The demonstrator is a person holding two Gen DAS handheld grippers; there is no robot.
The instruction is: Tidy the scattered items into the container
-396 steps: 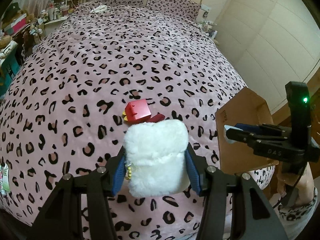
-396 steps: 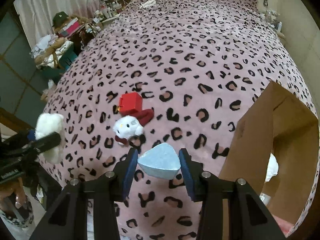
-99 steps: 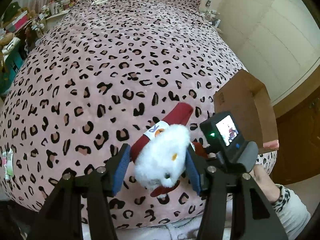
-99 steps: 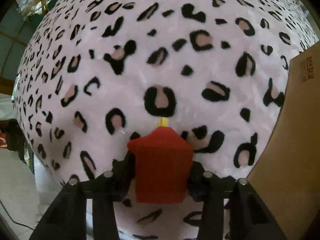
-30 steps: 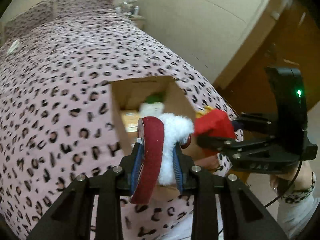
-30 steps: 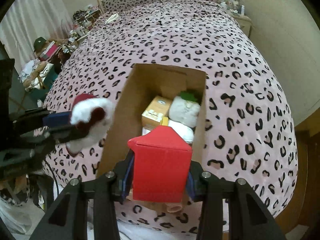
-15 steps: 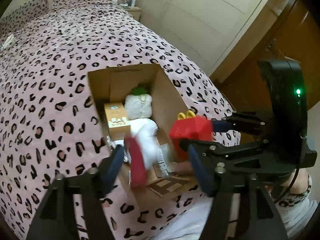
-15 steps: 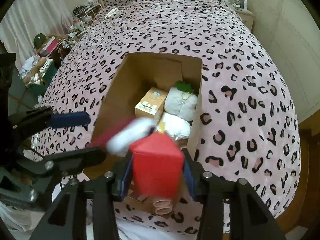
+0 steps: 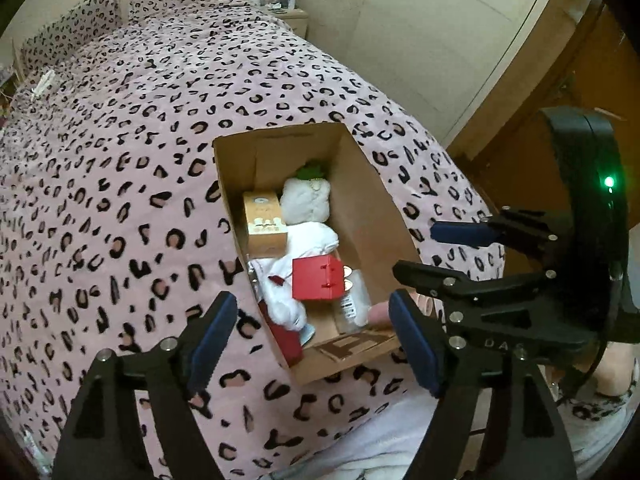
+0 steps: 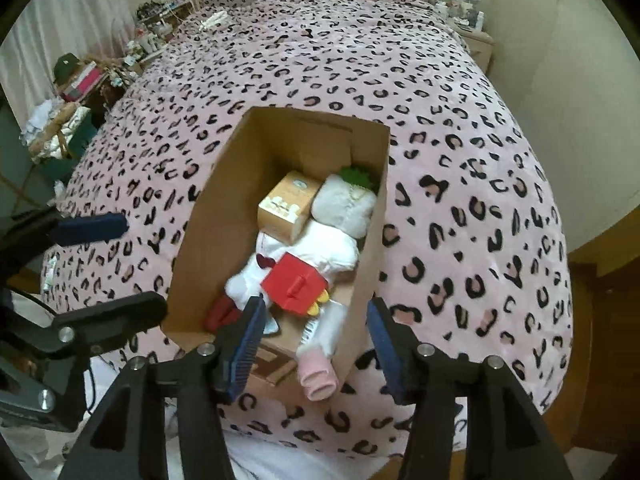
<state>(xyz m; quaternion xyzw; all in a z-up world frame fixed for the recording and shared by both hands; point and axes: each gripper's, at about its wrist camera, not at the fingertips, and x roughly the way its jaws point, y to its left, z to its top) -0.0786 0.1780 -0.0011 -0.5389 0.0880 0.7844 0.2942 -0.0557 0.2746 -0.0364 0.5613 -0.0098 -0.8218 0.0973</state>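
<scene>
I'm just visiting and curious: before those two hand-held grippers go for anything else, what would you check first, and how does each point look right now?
1. Left hand-held gripper open, holding nothing: ok.
2. Right hand-held gripper open, holding nothing: ok.
3. Red box inside the cardboard box: ok.
4. White plush inside too: ok.
5. Pink bottle cap pokes past the near rim: not ok.
6. Nothing else left on the bedspread: cannot tell.
</scene>
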